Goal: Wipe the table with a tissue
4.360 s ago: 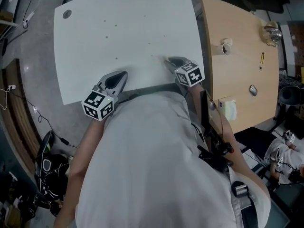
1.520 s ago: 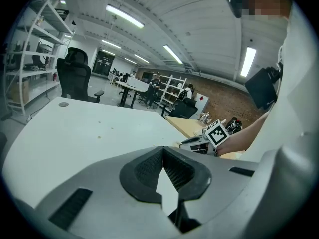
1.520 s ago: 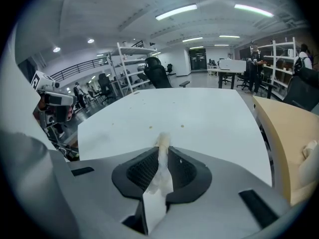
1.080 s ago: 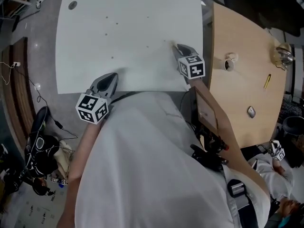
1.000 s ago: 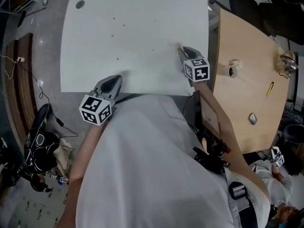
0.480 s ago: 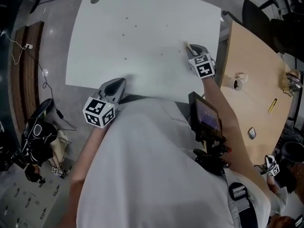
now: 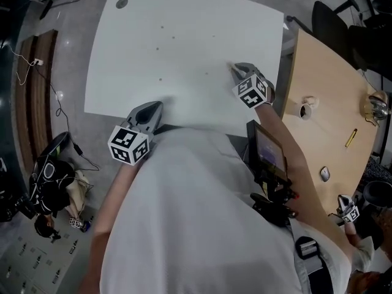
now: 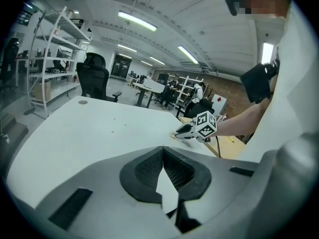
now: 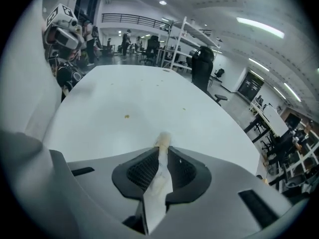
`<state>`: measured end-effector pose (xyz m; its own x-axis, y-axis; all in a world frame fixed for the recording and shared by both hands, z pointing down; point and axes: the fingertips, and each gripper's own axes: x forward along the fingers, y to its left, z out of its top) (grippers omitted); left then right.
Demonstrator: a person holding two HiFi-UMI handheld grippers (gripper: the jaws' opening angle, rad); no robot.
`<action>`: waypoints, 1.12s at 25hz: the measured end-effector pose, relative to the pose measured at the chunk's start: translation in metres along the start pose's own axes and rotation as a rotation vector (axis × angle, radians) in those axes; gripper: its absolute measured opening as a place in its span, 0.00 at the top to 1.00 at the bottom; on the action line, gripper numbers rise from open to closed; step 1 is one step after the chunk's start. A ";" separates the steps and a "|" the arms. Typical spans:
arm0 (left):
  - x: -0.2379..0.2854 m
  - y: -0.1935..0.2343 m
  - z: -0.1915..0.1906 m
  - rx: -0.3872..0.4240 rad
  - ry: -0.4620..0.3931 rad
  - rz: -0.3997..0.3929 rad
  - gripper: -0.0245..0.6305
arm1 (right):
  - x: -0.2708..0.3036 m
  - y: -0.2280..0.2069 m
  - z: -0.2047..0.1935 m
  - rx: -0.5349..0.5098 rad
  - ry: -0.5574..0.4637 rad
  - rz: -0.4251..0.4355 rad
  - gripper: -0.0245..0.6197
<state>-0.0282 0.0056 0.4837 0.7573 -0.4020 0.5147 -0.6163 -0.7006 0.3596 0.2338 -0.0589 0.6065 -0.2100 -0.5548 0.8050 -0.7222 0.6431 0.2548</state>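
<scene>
Pinching a twisted tissue [image 9: 160,173] between its fingers, the right gripper [image 7: 235,71] is pointing down at the right part of the white counter [image 7: 184,17]. The tissue's stained tip is poking just past the fingertips, and whether it is touching the surface is hard to tell, the head view barely showing it. The left gripper [image 7: 153,108] is hovering at the near edge, fingers pressed together at the tips around nothing, while the person's shirt [image 7: 196,213] is covering part of that edge and small specks [image 9: 126,116] are dotting the counter.
</scene>
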 end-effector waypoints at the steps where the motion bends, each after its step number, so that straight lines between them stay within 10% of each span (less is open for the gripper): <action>1: 0.002 -0.002 0.000 0.003 0.005 -0.005 0.95 | 0.000 0.003 0.001 -0.022 0.003 0.009 0.87; 14: 0.010 -0.013 0.002 0.017 -0.001 -0.022 0.95 | -0.019 0.079 0.005 -0.131 -0.026 0.168 0.87; 22: 0.006 -0.015 0.002 0.021 -0.004 -0.005 0.95 | -0.042 0.153 0.005 -0.190 -0.035 0.548 0.87; 28: 0.000 -0.016 0.004 0.025 -0.008 0.013 0.95 | -0.044 0.127 0.023 0.164 -0.195 0.538 0.87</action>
<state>-0.0177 0.0144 0.4753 0.7512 -0.4152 0.5131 -0.6203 -0.7099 0.3336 0.1361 0.0349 0.5911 -0.6811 -0.2704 0.6804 -0.5699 0.7793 -0.2607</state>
